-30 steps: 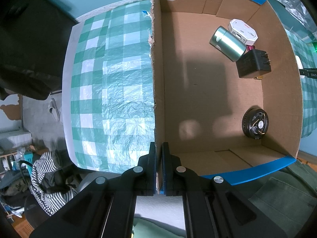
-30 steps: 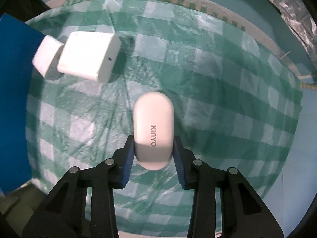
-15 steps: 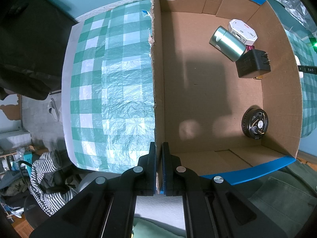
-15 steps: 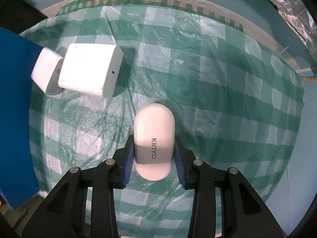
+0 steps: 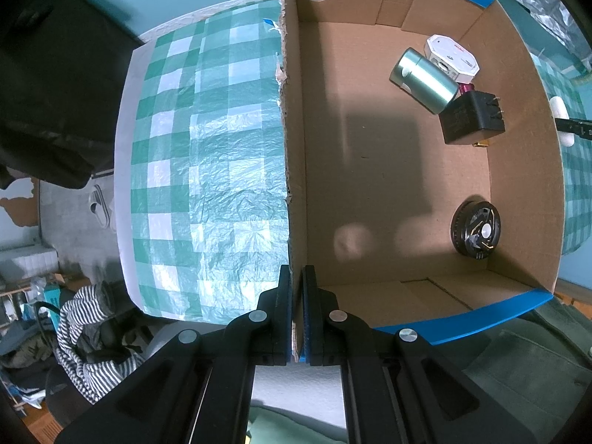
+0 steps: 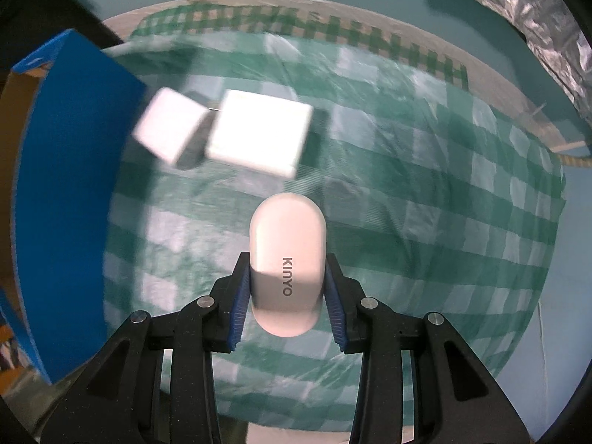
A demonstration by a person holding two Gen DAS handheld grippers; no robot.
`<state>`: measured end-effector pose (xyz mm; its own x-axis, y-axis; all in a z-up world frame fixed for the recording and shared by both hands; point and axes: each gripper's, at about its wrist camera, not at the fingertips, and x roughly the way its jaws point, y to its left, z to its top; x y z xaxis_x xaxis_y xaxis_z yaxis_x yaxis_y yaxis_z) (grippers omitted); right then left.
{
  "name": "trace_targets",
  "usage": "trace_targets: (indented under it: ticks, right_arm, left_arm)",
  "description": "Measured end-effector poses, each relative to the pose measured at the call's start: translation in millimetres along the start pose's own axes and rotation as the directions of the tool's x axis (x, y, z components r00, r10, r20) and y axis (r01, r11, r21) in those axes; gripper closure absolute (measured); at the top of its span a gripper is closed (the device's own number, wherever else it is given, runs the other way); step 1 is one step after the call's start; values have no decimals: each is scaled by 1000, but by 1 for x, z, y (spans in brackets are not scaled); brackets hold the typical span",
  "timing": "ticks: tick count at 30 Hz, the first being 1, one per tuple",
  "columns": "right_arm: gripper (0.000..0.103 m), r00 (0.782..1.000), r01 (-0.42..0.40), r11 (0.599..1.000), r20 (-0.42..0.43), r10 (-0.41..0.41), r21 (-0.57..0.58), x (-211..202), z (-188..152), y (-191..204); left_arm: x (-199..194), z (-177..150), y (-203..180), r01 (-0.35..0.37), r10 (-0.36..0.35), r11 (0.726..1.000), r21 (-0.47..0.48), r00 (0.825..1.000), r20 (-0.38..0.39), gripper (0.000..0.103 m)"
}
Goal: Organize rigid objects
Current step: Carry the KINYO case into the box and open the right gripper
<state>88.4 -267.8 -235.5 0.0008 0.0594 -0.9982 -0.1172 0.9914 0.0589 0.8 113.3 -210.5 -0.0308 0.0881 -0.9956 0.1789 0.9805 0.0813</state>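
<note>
My left gripper [image 5: 297, 277] is shut on the left wall of an open cardboard box [image 5: 292, 148] near its front corner. Inside the box lie a teal metal cylinder [image 5: 423, 79], a white octagonal device [image 5: 451, 55], a black plug adapter [image 5: 471, 118] and a black round disc [image 5: 476, 230]. My right gripper [image 6: 286, 288] is shut on a white oval case marked KINYO [image 6: 286, 259] and holds it above the checked cloth. Two white blocks, a small one [image 6: 168, 131] and a larger one [image 6: 261, 131], lie on the cloth beyond it, blurred.
The box's blue outer wall [image 6: 70, 199] stands at the left of the right wrist view. The green checked tablecloth [image 5: 211, 170] covers the table. Clothes [image 5: 88, 333] lie on the floor past the table's near-left edge. Foil [image 6: 536, 11] hangs at the top right.
My right gripper has lifted the KINYO case off the cloth and risen; the view has shifted so the blue box wall shows more. My left gripper has not moved.
</note>
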Motion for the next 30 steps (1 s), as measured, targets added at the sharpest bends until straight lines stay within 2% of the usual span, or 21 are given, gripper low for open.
trace_targets:
  ticks: [17,21,30]
  right_arm:
    - [66,993,-77,986,83,90,-149,-67,-1,67]
    - [66,991,-84,980,88,101,-182,-72,3,76]
    - [66,985,-118,956,92,148,-270,-84,-1,123]
  left_arm:
    - [0,0,-1,1,-1,1000,0,1000,1,99]
    - [1,0,-1,0,0,1000,2,1000,2,99]
    - [0,0,-1,-1,1,1000,4,1000,3,99]
